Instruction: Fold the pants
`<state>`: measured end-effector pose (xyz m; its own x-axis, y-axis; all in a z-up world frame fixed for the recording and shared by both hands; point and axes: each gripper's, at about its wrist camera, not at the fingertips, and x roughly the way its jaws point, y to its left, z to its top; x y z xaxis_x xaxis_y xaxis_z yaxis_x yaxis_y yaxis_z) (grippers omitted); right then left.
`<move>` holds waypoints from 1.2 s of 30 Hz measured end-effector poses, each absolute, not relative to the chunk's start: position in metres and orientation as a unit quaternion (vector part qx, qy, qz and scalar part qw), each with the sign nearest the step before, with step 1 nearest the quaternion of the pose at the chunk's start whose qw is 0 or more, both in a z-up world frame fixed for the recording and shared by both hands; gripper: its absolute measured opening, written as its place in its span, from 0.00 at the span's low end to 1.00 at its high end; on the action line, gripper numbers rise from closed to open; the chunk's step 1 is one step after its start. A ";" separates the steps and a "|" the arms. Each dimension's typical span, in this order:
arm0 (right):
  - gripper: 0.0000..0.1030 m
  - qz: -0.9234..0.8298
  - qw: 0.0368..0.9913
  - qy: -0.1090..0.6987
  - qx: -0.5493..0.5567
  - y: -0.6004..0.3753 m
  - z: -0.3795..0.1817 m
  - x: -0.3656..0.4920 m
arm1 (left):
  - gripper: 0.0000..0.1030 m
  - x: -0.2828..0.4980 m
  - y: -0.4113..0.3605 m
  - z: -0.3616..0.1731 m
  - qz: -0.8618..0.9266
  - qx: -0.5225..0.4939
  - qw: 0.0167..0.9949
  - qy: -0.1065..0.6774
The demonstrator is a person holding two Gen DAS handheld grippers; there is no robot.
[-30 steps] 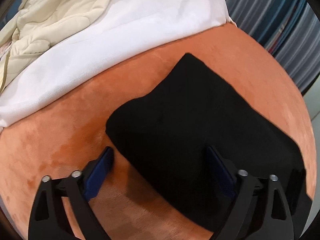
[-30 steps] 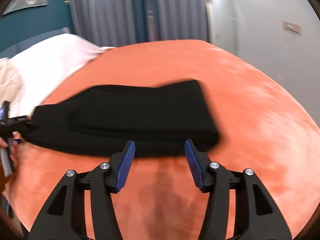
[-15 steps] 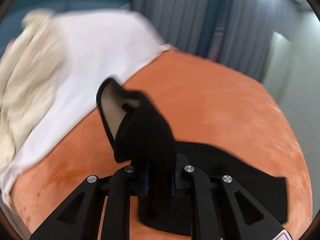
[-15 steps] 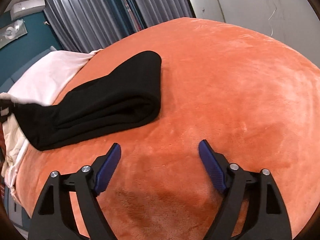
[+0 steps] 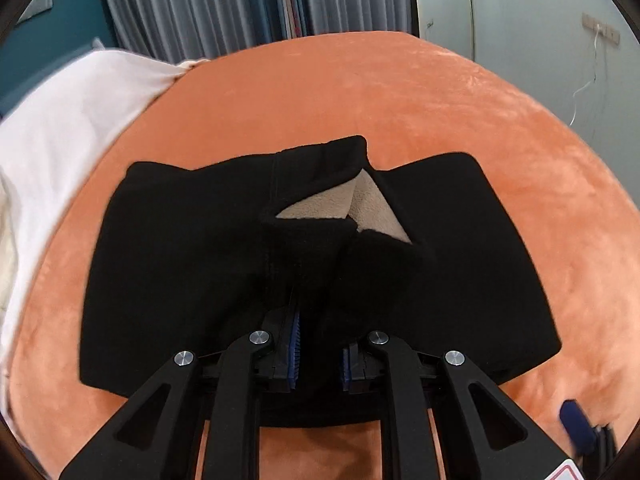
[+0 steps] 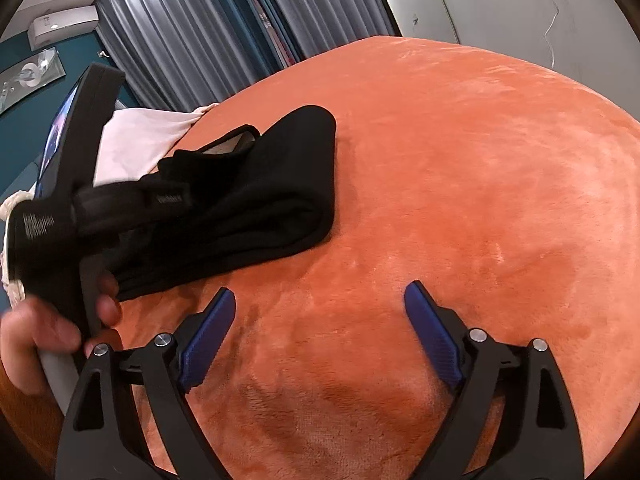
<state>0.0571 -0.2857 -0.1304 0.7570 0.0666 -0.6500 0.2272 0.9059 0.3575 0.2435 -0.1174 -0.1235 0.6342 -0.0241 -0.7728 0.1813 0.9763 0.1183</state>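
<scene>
Black pants point(image 5: 180, 248) lie folded on the orange blanket point(image 5: 360, 88). My left gripper point(image 5: 320, 344) is shut on a bunched layer of the pants, held over the rest of the pile. A fold stands open ahead of it and shows the beige lining point(image 5: 372, 208). In the right wrist view the pants point(image 6: 280, 184) lie at the left, with a hand point(image 6: 36, 340) holding the left tool beside them. My right gripper point(image 6: 320, 320) hovers over bare blanket to the right of the pants. Its jaws are opening and nothing is between them.
A white sheet point(image 5: 60, 128) covers the bed to the left of the blanket. Grey curtains point(image 5: 200, 4) and a pale wall point(image 5: 520, 20) stand behind. The blanket stretches wide to the right of the pants point(image 6: 480, 160).
My left gripper shut on the edge of the pants and carried it across over the rest of the garment. My right gripper spread wider and now sits off the pants.
</scene>
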 end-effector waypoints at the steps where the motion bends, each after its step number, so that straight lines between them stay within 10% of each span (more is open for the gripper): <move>1: 0.83 -0.041 0.913 0.345 0.214 -0.288 -0.131 0.058 | 0.15 0.245 -0.111 -0.121 -0.060 0.080 0.897 0.430; 7: 0.83 -0.039 0.914 0.343 0.215 -0.291 -0.133 0.059 | 0.53 0.230 -0.070 -0.080 -0.105 0.006 0.892 0.439; 9: 0.83 -0.039 0.914 0.343 0.215 -0.291 -0.133 0.059 | 0.85 0.217 -0.071 -0.065 -0.102 0.007 0.905 0.412; 31: 0.82 0.017 0.873 0.449 0.187 -0.219 -0.083 0.213 | 0.89 0.148 0.111 -0.071 0.031 0.027 0.913 0.405; 36: 0.33 0.001 0.878 0.462 0.128 -0.189 -0.100 0.221 | 0.89 0.148 0.124 -0.082 0.032 0.014 0.908 0.418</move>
